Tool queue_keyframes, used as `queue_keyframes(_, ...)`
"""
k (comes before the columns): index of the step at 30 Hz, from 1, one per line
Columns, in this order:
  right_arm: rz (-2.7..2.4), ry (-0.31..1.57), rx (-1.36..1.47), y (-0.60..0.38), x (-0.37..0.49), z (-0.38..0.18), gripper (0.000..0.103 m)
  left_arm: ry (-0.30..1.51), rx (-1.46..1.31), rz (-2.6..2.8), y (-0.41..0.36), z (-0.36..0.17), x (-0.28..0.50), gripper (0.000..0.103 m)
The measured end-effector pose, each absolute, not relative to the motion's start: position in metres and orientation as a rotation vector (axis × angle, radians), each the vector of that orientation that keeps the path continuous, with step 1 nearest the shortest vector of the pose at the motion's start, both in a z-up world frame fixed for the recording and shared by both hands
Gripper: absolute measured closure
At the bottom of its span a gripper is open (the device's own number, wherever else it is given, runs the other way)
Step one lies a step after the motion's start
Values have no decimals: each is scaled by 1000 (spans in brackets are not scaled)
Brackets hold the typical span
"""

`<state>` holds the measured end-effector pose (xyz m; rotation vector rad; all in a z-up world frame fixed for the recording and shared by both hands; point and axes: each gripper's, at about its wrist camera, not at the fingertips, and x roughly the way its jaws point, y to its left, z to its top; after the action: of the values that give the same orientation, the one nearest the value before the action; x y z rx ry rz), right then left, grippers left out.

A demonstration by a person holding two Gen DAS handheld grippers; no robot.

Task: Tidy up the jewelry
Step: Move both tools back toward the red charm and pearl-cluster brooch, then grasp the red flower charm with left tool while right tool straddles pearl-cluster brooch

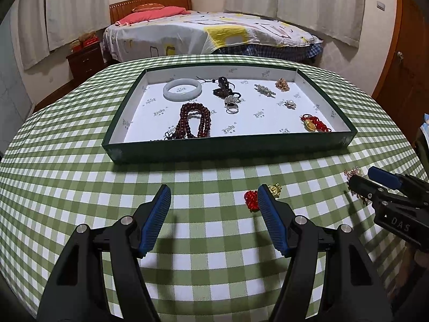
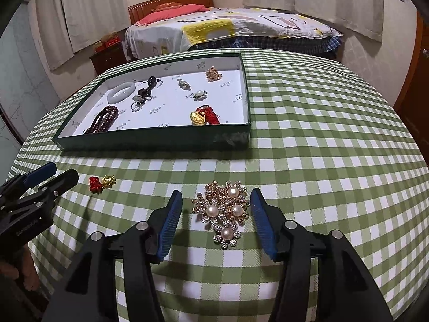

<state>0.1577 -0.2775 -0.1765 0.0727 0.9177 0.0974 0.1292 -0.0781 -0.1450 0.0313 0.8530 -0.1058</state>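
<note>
Item 1, pearl brooch cluster [image 2: 224, 214]: lay flat on the checked surface [image 2: 321, 161], between the spread jaws of the right gripper [image 2: 215, 201], touching neither blue pad; its nearest flower sat further back between the pads.

Item 2, red-and-gold charm [image 1: 261, 194]: lay on the surface just outside the left gripper [image 1: 213, 196], its gold end and red knot showing on either side of the right-hand pad's tip. The jaws stood wide apart and held nothing; only bare cloth lay between them.

Item 3, green tray [image 1: 230, 149]: stood ahead of both sets of jaws, well apart from them. Contents: white bangle [image 1: 182, 89], dark red bead strand [image 1: 195, 120], dark knotted cord [image 1: 222, 87], silver rings [image 1: 232, 108], small pearl flower [image 1: 290, 104], two gold brooches at the back, and a red-corded gold piece [image 1: 314, 124] in the near right corner.
</note>
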Motion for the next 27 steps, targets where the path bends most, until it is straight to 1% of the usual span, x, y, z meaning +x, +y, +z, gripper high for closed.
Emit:
queue_keyframes(15,93,922,63,-276,155,-184,51,877,32,-113,-83,-151,130,37)
queue_keyframes(17,85,915,43,-273,153,-185,54,878,32,-114,-83,-151,130,37)
queue_keyframes(18,85,912,39,-273,153,-185,59,880,31,-114,-83,-151,130,37)
queue_keyframes(22,86,901,51,-274,150,-185,60,885,27,-117,-83,-154,131,37)
queue_keyframes(27,92,883,41,-272,147,-181,65,886,27,-125,-85,-156,133,37)
